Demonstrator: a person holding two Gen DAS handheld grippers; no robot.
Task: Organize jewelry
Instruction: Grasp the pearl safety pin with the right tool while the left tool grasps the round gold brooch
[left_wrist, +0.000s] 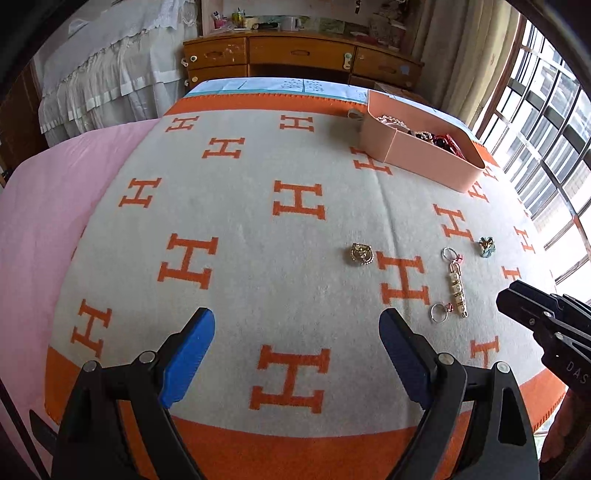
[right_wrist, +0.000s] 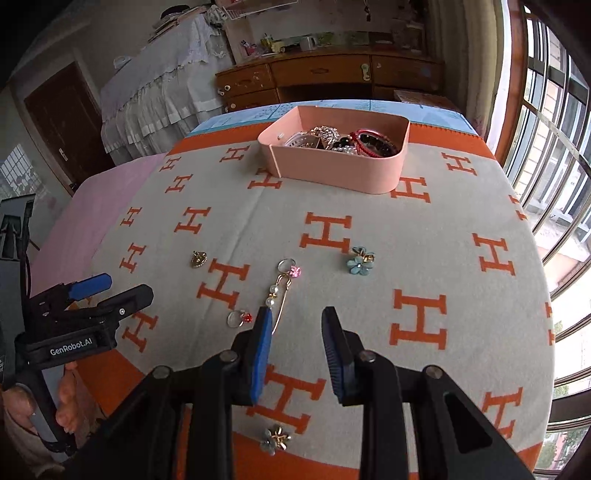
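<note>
Orange-and-cream blanket (right_wrist: 332, 258): woven with H motifs, spread over a bed; it bears every loose piece and the box
Pink box (right_wrist: 369, 173): stands near the far edge of the blanket, open at the top, already heaped with bracelets, beads and metal pieces; this part of the sorting looks done
Pearl pin (right_wrist: 275, 295): a long gold pin with pearls, lying just ahead of the right gripper, one end near its left finger
Ring with pink stone (right_wrist: 290, 266): at the far end of the pin, touching or almost so
Ring with red stone (right_wrist: 238, 318): just beside the near end of the pin
Gold brooch (left_wrist: 361, 254): alone, apart from the pin, ahead of the left gripper
Blue flower clip (right_wrist: 359, 261): to the right of the pin, well short of the box
Second flower clip (right_wrist: 275, 439): on the orange border, below the right gripper and behind its fingertips
Left gripper (left_wrist: 297, 332): blue fingers spread wide over bare blanket, nothing between them
Right gripper (right_wrist: 297, 325): fingers partly drawn in with a clear gap, grasping nothing
Progress: six pieces remain outside the box, none lifted; judged somewhat past the middle
Likely next step: pick up the pearl pin or a ring, being nearest
</note>
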